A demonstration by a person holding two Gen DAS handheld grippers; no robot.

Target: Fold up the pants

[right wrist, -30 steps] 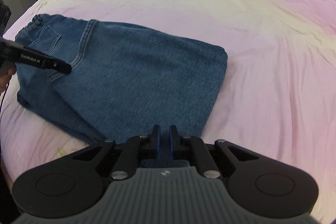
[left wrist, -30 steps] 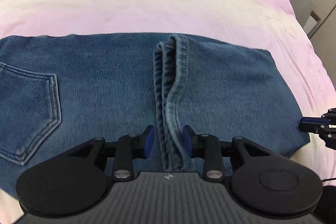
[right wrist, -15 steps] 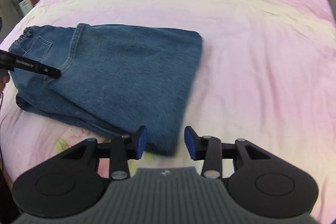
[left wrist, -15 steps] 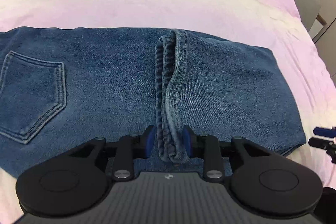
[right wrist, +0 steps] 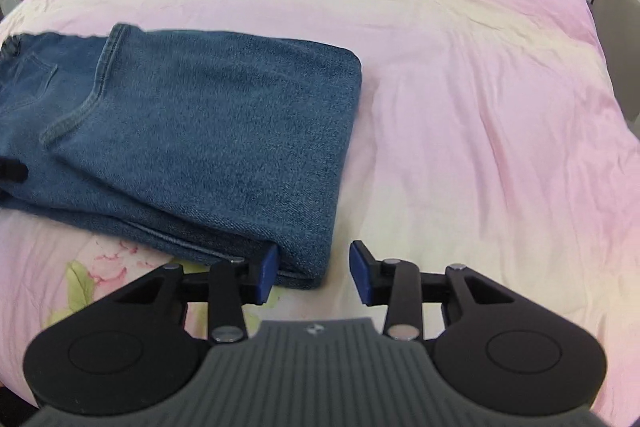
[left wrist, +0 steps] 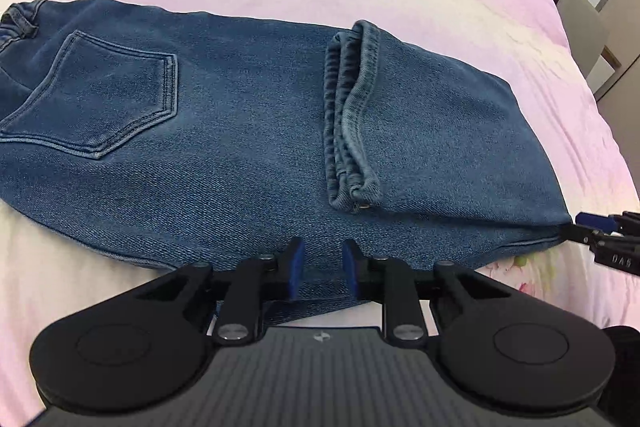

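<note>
The left gripper (left wrist: 322,269) has its blue pads (left wrist: 295,269) set narrowly apart, and its jaws have just been closing. The near edge of the pants (left wrist: 248,131) lies under and between them, but neither pad visibly presses the denim; the gripper body hides where the cloth ends below. The right gripper (right wrist: 316,277) stands moderately wide, its jaws having just been opening. Its left pad (right wrist: 267,275) sits against the near corner of the folded stack, while the right pad (right wrist: 360,277) is over bare bedspread, apart from the cloth. Nothing is clamped.

The pants lie folded on the pink and cream bedspread (right wrist: 460,107). In the left wrist view the leg hems (left wrist: 352,115) are stacked at about 1 o'clock from the fingers and the back pocket (left wrist: 100,95) at 10 o'clock. The waistband (left wrist: 16,23) is cut off by the frame edge at 10 o'clock. In the right wrist view the denim is blurred along its far left edge, and a dark shape at 9 o'clock is cut off and cannot be identified.

The right gripper shows at 3 o'clock in the left wrist view, only its tips in frame, at the folded corner of the pants.

From 12 to 3 o'clock of the right gripper the bedspread is open and wrinkled up to its rounded edge. A floral print (right wrist: 104,263) shows at 9 o'clock by the near edge. Grey chairs (left wrist: 580,19) stand beyond the bed at 2 o'clock in the left view.
</note>
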